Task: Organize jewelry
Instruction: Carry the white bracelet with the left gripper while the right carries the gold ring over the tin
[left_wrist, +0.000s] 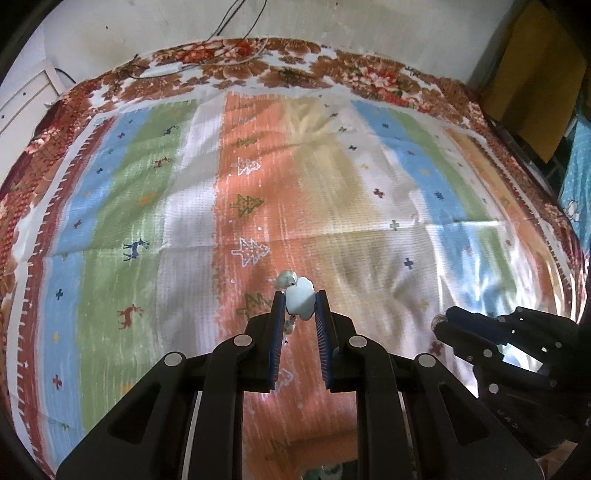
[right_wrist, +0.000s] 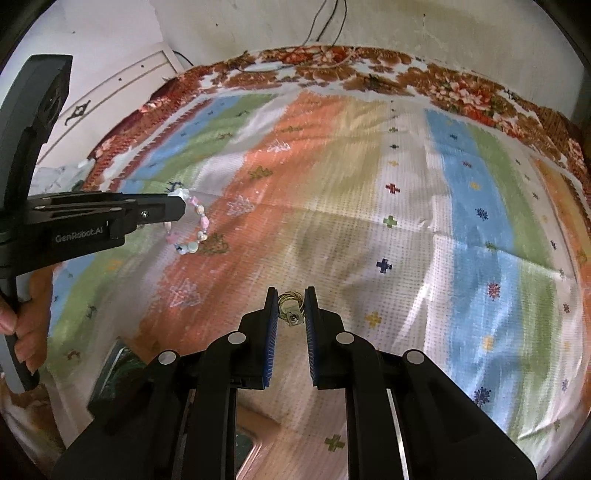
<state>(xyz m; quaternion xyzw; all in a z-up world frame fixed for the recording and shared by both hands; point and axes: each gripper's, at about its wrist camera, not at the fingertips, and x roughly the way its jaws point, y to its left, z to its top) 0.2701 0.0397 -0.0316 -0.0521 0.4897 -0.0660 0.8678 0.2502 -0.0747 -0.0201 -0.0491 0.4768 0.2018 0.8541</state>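
My left gripper (left_wrist: 300, 303) is shut on a pastel bead bracelet (left_wrist: 300, 297), pinching a pale cloud-shaped bead between its blue pads. Seen from the right wrist, the left gripper (right_wrist: 177, 208) holds the bracelet (right_wrist: 195, 225) so that its loop of pink, white and blue beads hangs above the striped cloth (right_wrist: 369, 206). My right gripper (right_wrist: 291, 308) is shut on a small gold ring with a square setting (right_wrist: 291, 314). In the left wrist view, the right gripper (left_wrist: 441, 322) shows at the lower right with the gold ring (left_wrist: 437, 321) at its tip.
A striped cloth (left_wrist: 332, 184) with tree, deer and cross motifs covers a bed with a floral border (left_wrist: 369, 79). Cables (left_wrist: 207, 62) lie at the far edge. A dark box corner (right_wrist: 122, 365) sits at lower left. A hand (right_wrist: 22, 325) grips the left handle.
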